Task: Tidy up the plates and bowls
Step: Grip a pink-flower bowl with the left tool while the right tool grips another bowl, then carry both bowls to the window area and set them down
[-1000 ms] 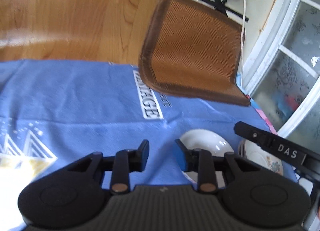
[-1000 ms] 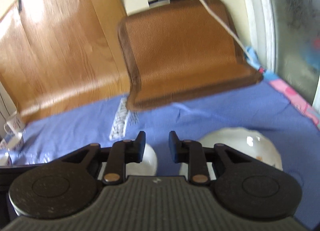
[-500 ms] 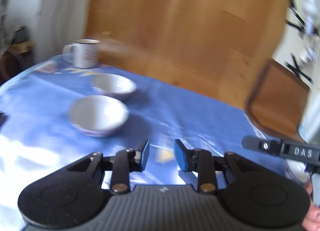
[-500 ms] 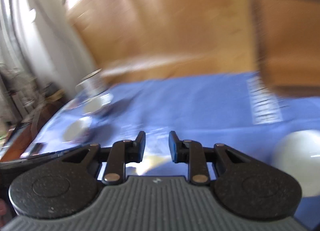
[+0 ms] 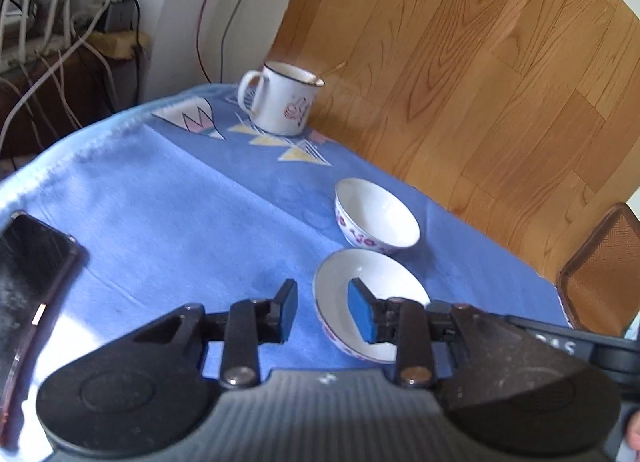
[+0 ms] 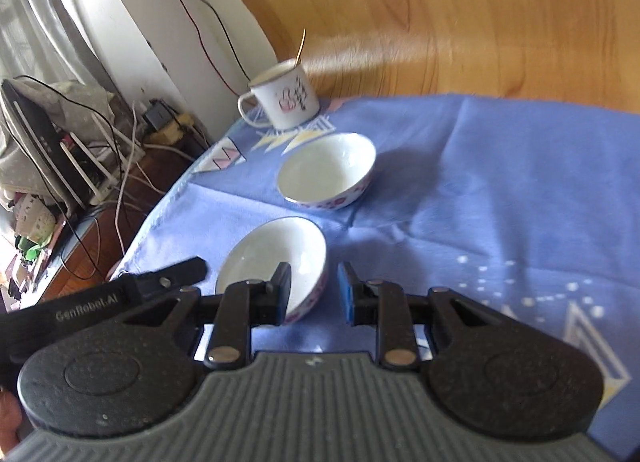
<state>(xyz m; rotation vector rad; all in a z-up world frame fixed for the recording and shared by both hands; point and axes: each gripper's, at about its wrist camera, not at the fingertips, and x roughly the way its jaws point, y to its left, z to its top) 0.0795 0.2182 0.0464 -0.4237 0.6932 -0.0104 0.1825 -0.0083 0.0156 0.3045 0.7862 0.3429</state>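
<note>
The near bowl [image 5: 370, 316] is partly hidden in both views by the fingers in front of it; its lower rim is cut off behind the gripper bodies; the pattern on its outer wall is too small to read; a dark phone [image 5: 32, 286] at the left edge of the left wrist view runs out of frame, and the clutter of cables and boxes [image 6: 80, 149] beside the table is hard to sort out.

The left gripper [image 5: 322, 312] has its fingers parted with a clear gap, their jaws having just opened a little; the near bowl's left rim lies in that gap, with the right blue pad [image 5: 360, 316] over the bowl's inside and the left finger outside it over the blue cloth [image 5: 180, 221]; whether either pad touches the rim cannot be told. The right gripper [image 6: 313, 294] also has its fingers apart, gripping nothing; its left finger stands in front of the same bowl [image 6: 276, 258], its right finger over bare cloth, and the bowl's right rim lies between them.

Both bowls look empty and white inside; the far bowl [image 5: 376, 215] sits just behind the near one, close but apart; a white enamel mug [image 5: 282, 97] near the table's far corner holds a thin golden handle [image 6: 300, 43], perhaps a spoon.
</note>
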